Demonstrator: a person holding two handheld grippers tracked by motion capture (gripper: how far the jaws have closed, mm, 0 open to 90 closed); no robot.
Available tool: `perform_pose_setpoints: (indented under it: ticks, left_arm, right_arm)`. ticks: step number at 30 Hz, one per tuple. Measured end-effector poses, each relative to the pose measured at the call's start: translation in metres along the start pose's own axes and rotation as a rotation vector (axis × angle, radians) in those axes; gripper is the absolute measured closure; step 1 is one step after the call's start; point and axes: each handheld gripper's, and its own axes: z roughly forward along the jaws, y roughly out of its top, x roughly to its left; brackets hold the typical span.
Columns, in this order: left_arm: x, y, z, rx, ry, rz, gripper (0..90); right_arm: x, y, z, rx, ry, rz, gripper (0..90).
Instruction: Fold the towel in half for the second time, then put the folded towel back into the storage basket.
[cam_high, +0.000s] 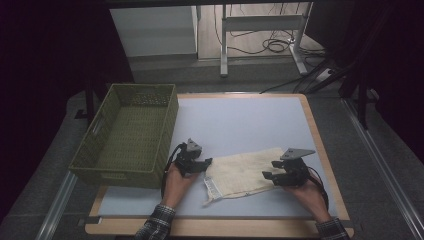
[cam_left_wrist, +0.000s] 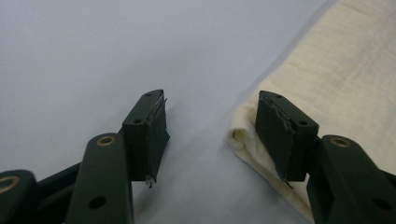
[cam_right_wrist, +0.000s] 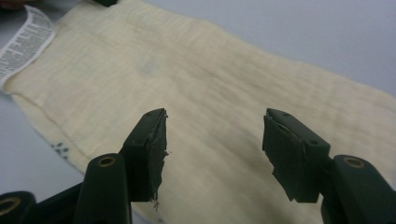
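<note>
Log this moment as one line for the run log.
left tongs open at cloth edge | right tongs open over cloth | basket empty

Both tongs, left (cam_high: 204, 164) and right (cam_high: 269, 176), are black, each topped by a grey three-cornered plate, with brass-ringed screw holes, frayed pads and a trailing black cable. Plaid sleeves (cam_high: 157, 223).

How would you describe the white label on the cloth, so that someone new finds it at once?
On the pale blue table top, to the right of the green woven basket, lies a folded cream cloth. The label is the small white strip with printed text hanging off its near left edge, whiter than the cloth.
</note>
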Motion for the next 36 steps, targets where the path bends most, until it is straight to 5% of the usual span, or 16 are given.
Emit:
perform_pose_setpoints:
  ticks: [18, 36]
  left_arm:
    - [0.0, 0.0, 0.0, -0.002, 0.0, -0.004, 43.5]
    - [0.0, 0.0, 0.0, -0.002, 0.0, -0.002, 43.6]
  right_arm:
    - [0.062, 0.007, 0.024, 0.007, 0.121, -0.086, 40.6]
    - [0.121, 0.032, 0.054, 0.016, 0.283, -0.167, 54.6]
